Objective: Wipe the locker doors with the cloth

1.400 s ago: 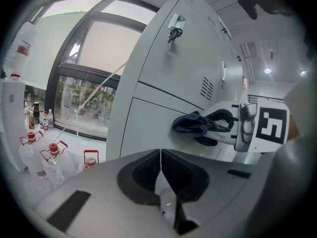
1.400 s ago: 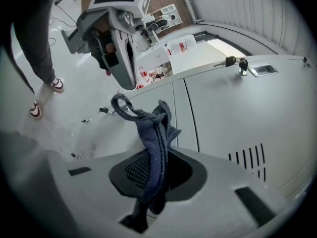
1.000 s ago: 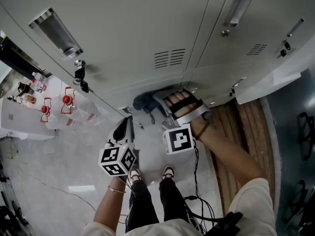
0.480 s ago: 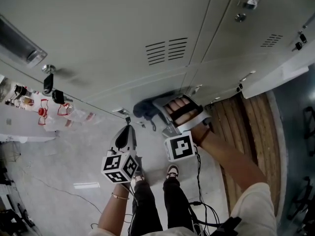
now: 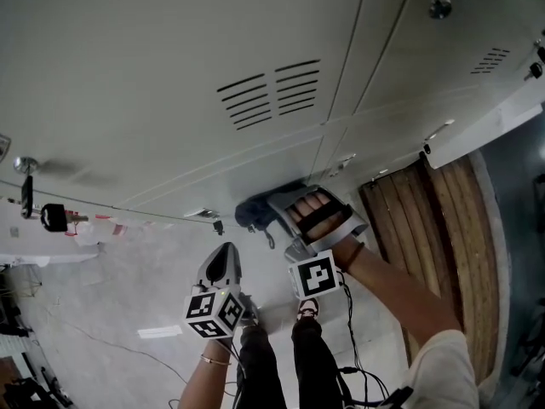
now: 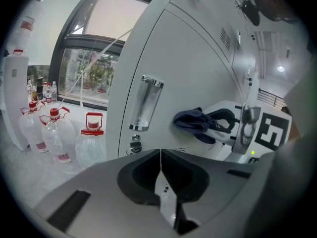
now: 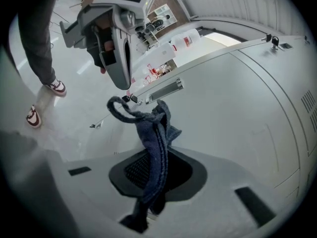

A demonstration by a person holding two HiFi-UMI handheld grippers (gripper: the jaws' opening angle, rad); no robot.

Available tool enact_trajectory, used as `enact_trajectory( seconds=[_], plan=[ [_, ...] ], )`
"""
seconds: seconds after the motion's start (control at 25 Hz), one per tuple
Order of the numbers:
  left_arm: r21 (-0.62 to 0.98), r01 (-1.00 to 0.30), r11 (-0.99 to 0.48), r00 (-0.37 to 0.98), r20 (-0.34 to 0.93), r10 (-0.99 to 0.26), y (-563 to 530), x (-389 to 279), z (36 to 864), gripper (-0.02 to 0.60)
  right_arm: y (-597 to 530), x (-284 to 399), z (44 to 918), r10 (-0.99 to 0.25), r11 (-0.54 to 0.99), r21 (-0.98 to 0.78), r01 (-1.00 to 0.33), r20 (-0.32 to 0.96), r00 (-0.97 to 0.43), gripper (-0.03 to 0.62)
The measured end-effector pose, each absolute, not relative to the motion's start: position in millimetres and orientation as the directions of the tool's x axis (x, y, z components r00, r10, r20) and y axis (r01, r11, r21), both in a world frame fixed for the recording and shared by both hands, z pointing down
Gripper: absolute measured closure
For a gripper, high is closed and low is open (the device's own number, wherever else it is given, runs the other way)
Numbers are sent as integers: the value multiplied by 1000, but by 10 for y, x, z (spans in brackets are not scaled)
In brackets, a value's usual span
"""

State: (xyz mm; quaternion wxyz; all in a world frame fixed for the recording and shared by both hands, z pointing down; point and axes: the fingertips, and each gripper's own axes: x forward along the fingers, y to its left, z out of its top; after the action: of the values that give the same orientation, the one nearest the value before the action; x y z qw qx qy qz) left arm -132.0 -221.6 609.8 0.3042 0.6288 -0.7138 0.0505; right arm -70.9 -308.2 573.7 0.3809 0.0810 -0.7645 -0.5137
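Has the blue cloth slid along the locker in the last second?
No, not noticeably. The cloth in the right gripper stays just right of the metal handle below the vent slats; only the camera shifted.

A dark blue cloth (image 7: 156, 148) of ribbed fabric, bunched and twisted with a loose loop at its far end, is pinched in the right gripper (image 7: 148, 197). It seems to touch the lower edge of the pale grey metal locker doors (image 5: 170, 75), which are shut and have slatted vents.
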Motion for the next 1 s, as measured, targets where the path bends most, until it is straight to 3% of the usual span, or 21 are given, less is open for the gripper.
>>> enact_trajectory(
  seconds=[1.0],
  plan=[
    [330,-928,173,36,543,-839,-2121,-1266,6944,572,-3125,-708,6833,-553,455,841,293,524,-647,549]
  ],
)
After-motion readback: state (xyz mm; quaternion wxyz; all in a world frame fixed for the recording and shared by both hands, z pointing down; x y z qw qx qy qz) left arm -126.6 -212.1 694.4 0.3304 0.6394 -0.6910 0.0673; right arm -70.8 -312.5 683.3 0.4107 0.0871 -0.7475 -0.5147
